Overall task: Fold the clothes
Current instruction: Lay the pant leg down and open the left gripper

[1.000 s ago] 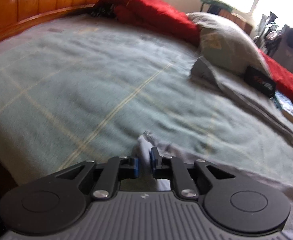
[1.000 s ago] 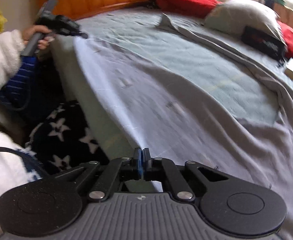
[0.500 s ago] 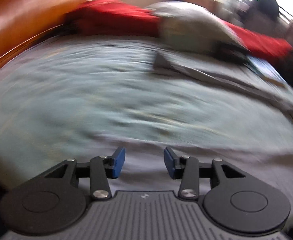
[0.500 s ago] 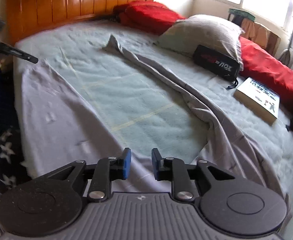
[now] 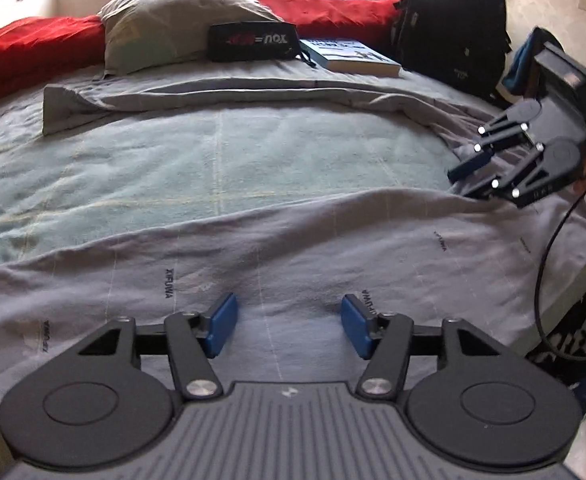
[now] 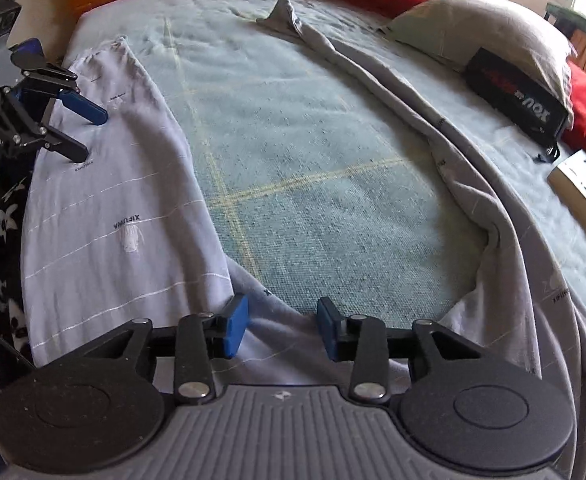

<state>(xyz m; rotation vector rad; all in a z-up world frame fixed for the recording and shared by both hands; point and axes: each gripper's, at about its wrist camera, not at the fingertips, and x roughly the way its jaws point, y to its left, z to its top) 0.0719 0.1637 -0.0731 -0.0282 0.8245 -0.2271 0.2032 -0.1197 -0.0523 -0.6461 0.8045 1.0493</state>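
The grey trousers (image 6: 133,216) lie spread on the bed (image 6: 313,184), legs apart in a V: one leg along the near edge at 9 o'clock, the other running toward 1 o'clock past the pillow (image 6: 473,24). No fold is visible; every fold remains. Left tongs (image 5: 289,328) and right tongs (image 6: 281,328) both stand wide open, holding nothing, just above the cloth.

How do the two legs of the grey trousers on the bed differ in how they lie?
The near leg lies flat and spread wide along the bed's edge. The far leg is bunched into a narrow, creased ridge beside the pillow, its end tip standing up. Both are grey with thin white lines.
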